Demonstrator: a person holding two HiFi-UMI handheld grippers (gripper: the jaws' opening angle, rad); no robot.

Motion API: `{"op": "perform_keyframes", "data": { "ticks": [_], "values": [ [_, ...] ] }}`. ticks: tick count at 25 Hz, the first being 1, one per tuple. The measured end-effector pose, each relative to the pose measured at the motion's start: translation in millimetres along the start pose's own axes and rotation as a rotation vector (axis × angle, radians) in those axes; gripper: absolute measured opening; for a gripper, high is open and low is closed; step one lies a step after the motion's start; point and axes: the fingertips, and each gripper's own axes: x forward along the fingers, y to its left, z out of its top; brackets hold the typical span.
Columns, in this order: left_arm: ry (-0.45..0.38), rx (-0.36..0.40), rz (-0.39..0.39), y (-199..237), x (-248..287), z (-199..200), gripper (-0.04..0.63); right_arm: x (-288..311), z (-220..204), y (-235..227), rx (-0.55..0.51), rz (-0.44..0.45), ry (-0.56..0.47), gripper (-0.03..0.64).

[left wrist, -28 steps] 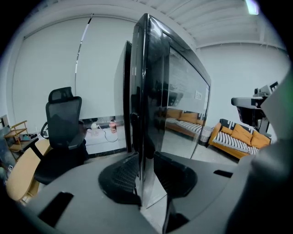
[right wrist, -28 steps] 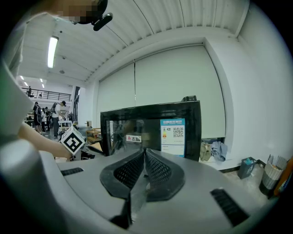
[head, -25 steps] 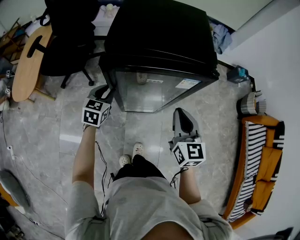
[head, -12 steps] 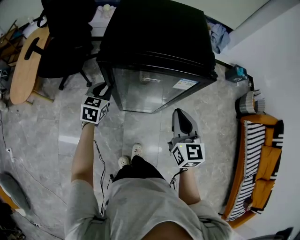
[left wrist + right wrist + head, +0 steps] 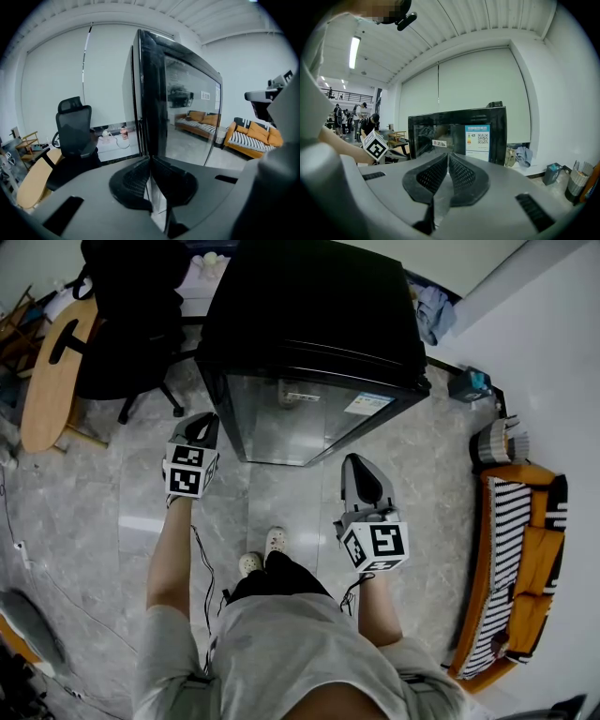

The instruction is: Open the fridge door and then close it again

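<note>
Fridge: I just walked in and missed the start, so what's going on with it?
A person holds a gripper in each hand, facing the black fridge, whose glass door looks shut. The left gripper sits at the door's left edge; its jaws have just been closing and look together, nothing plainly between them. The right gripper hangs back, shut and empty.

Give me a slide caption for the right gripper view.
Shut, empty right claw pointing at the black glass-door fridge.
</note>
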Motion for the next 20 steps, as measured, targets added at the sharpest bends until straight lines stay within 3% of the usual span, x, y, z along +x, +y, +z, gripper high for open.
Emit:
{"op": "perform_keyframes", "data": {
  "ticks": [20],
  "values": [
    [-0.243, 0.013, -0.068, -71, -134, 39, 0.015, -64, 30, 29, -0.034, -0.047, -0.085, 0.025]
  ]
}}
